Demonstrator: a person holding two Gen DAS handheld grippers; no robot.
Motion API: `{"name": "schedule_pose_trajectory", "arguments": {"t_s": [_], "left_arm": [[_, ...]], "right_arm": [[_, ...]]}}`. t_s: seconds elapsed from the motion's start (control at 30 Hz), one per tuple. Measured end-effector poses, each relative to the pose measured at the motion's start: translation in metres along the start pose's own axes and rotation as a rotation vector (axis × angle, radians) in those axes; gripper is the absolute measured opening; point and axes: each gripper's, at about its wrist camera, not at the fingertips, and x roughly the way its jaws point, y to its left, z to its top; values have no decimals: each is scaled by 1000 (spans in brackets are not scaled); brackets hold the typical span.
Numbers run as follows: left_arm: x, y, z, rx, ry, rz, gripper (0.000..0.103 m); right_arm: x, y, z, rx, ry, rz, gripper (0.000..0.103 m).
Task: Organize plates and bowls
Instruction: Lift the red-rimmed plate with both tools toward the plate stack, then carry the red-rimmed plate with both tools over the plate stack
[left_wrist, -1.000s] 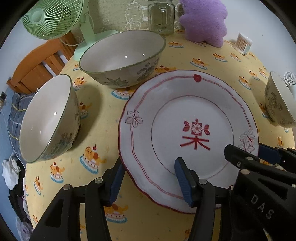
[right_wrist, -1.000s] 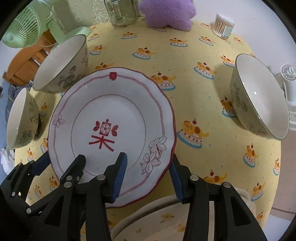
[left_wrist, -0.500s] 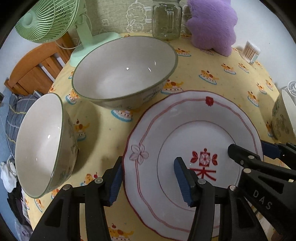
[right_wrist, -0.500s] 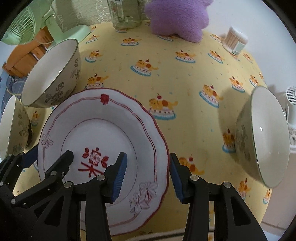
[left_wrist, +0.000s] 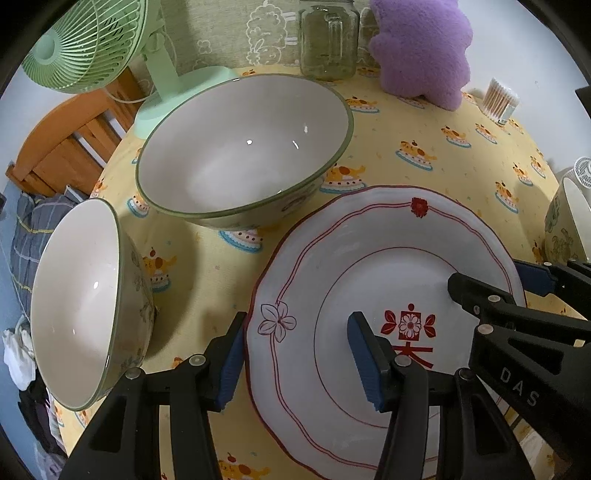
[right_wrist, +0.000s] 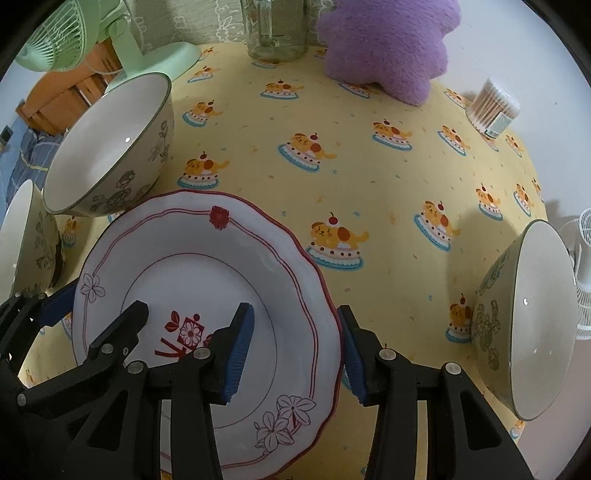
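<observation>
Left wrist view. Left fingers (left_wrist: 229, 354) roughly half open and pointing steeply down, straddling the left rim of the plate (left_wrist: 332, 258). One blue pad just outside the scalloped red edge, the other over the white well beside the red emblem. No squeeze across the rim; hard to tell whether the outer pad touches the edge. Plate between and ahead of the fingers, over the yellow cake-print desk (left_wrist: 207, 280); resting or lifted, cannot tell. Big green-rimmed bowl (left_wrist: 240, 155) upright ahead and to the left, close to the plate's far rim. Second bowl (left_wrist: 77, 306) well off to the left of the fingers. Right fingers (left_wrist: 532, 277) coming in over the plate's opposite rim. Far ahead: green fan (left_wrist: 85, 40), glass jar (left_wrist: 328, 37), purple cushion (left_wrist: 421, 48), tub of cotton swabs (left_wrist: 502, 99).

Right wrist view. Right fingers a bit under half open, astride the plate's right rim. Inner pad above the well, outer pad right beside the edge, nothing clamped. Printed flowers on the rim just below the inner finger. Left fingers visible across the plate at its left side. Third bowl (right_wrist: 535, 314) well apart to the right of the fingers. Big bowl ahead-left, beyond the plate.
</observation>
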Motion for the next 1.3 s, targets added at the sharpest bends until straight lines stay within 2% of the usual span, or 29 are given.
{"name": "schedule_pose_trajectory", "arguments": {"t_s": [0.3, 0.43, 0.57, 0.83, 1.3], "left_arm": [[-2, 4, -9, 16, 13, -15, 55], [-4, 1, -15, 70, -3, 3, 55], [-8, 5, -15, 49, -1, 1, 53], [-22, 13, -12, 25, -18, -5, 53], [-55, 13, -20, 53, -70, -19, 53]], "right_arm": [[-4, 8, -9, -63, 22, -6, 49], [-5, 11, -12, -88, 19, -7, 49], [-9, 13, -14, -94, 7, -14, 49], [-24, 19, -15, -78, 1, -10, 49], [-58, 17, -24, -10, -28, -22, 49]]}}
